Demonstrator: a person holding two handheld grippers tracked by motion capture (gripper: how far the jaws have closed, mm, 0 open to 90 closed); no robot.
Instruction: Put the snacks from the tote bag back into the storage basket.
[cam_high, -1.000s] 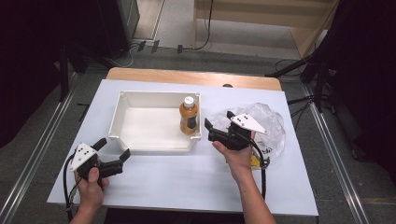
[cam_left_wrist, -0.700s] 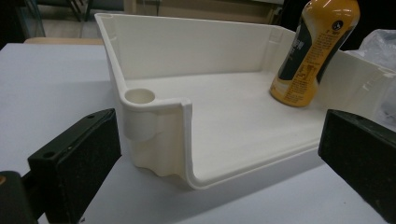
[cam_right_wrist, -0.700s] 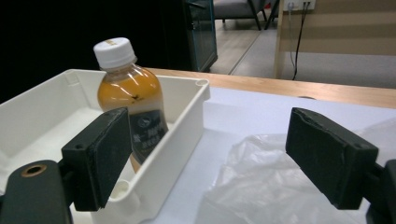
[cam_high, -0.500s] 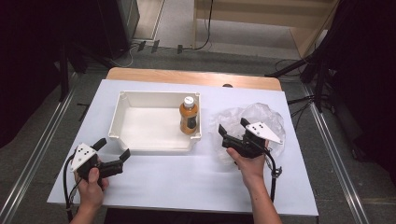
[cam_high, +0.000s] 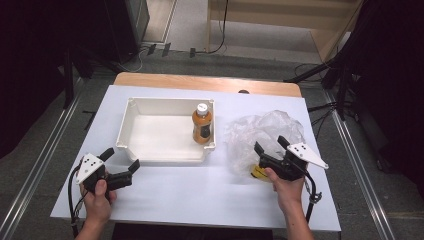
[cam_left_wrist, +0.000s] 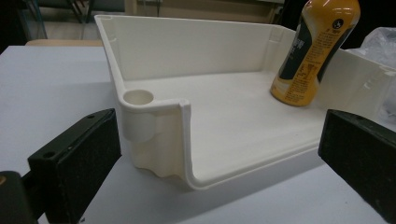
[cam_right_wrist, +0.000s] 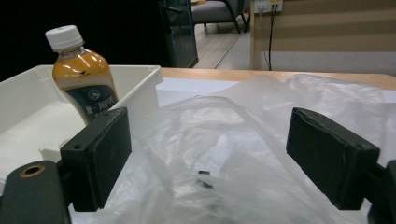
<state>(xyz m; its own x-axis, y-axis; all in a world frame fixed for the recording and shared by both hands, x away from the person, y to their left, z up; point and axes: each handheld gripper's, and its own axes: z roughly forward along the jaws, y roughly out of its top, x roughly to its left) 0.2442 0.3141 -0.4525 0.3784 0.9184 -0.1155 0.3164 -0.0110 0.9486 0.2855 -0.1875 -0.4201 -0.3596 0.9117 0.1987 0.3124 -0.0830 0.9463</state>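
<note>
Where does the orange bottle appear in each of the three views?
High view: orange bottle upright in the right end of the white tray.
Left gripper view: top right, inside the tray.
Right gripper view: upper left, beside the clear bag.
Shared landmark: the tray.

A white surface with a bare wooden strip along its far edge. On it sit a white plastic tray, left of centre, and just beside it to the right a crumpled clear plastic bag covering something yellow.
</note>
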